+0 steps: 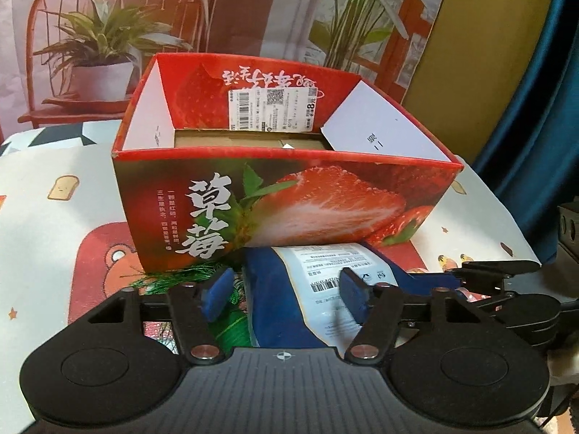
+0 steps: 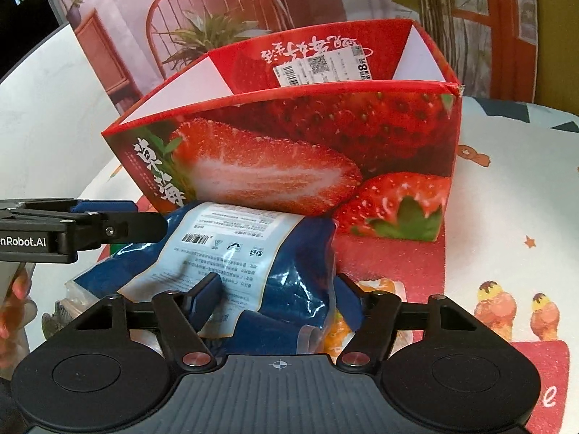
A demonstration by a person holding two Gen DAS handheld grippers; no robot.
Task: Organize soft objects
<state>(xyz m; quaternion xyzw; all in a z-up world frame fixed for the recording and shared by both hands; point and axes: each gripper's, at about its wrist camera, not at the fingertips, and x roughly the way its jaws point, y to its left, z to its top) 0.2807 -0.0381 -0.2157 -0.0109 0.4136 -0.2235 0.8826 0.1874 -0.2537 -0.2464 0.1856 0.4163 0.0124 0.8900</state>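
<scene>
A blue and white snack bag [image 1: 289,289] lies on its back against the front wall of a red strawberry box [image 1: 289,199]. My left gripper [image 1: 284,293] straddles its near end with blue pads [image 1: 217,293] either side; green tinsel shows between the left pad and the bag, so the jaws are open. In the right wrist view the same bag [image 2: 253,253] sits crumpled in front of the box [image 2: 289,137], between the pads of my right gripper [image 2: 277,298], which do not visibly squeeze it. The left gripper's fingers [image 2: 108,226] reach in from the left. Inside the box only brown cardboard shows.
Green tinsel [image 1: 159,278] lies left of the bag, and an orange packet [image 2: 338,329] and a clear packet [image 2: 72,289] lie partly under it. A hand [image 2: 14,289] shows at the left edge. A cartoon-print cloth [image 2: 506,199] covers the table, with a printed backdrop behind.
</scene>
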